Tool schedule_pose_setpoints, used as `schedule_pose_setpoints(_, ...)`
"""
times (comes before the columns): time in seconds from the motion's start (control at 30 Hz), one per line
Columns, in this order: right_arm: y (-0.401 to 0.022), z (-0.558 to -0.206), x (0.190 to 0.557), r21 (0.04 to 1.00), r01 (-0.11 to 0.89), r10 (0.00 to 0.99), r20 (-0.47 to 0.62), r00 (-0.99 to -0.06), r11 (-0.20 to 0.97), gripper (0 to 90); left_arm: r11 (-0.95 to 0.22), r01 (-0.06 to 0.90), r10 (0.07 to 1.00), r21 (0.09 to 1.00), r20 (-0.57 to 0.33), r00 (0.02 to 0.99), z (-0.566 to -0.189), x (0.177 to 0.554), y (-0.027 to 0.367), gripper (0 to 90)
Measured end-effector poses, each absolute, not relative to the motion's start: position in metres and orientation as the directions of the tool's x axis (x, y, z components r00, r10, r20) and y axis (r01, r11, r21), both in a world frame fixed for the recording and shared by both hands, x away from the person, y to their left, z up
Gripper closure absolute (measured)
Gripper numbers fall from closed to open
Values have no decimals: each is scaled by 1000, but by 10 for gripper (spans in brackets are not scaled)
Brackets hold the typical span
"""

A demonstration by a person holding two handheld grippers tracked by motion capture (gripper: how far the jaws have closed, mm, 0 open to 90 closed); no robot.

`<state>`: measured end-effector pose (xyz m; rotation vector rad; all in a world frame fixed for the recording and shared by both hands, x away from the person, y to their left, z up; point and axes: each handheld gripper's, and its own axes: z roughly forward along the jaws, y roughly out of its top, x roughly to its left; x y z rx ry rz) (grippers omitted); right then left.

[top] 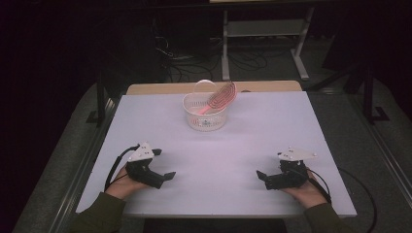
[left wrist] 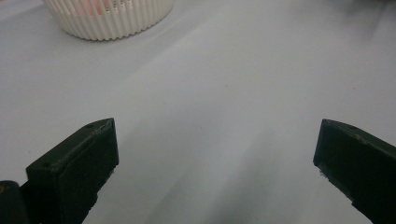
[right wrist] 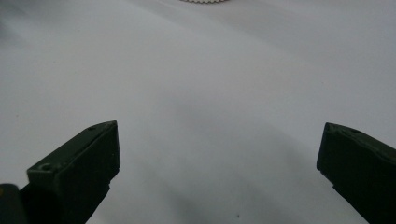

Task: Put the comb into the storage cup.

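Observation:
A white slotted basket [top: 205, 113] stands at the far middle of the white table [top: 218, 160], with a pink hairbrush [top: 219, 97] leaning in it, head up over the rim. Both grippers rest low near the table's front edge, well short of the basket. My left gripper [top: 165, 177] at front left is open, jaws wide apart over bare table [left wrist: 215, 158]. My right gripper [top: 263, 177] at front right is open too, nothing between its jaws [right wrist: 217, 158]. In the left gripper view the basket's wall [left wrist: 107, 18] shows at top left; the right gripper view catches its base [right wrist: 204, 1] at the top edge.
A wooden strip [top: 160, 88] lines the table's far edge behind the basket. Beyond it the floor holds tangled cables [top: 194, 63] and a white shelf frame [top: 265, 34]. A person's sleeved forearms [top: 99, 213] enter from the bottom.

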<state>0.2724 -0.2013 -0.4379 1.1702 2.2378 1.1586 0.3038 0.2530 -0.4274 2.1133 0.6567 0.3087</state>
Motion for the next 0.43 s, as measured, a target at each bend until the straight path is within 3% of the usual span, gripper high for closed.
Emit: schedule_pose_setpoints(0.43, -202, -440, 274, 792, 510, 804, 40, -593, 336, 0, -493, 345, 558, 798, -14, 830, -429, 305, 252, 0)
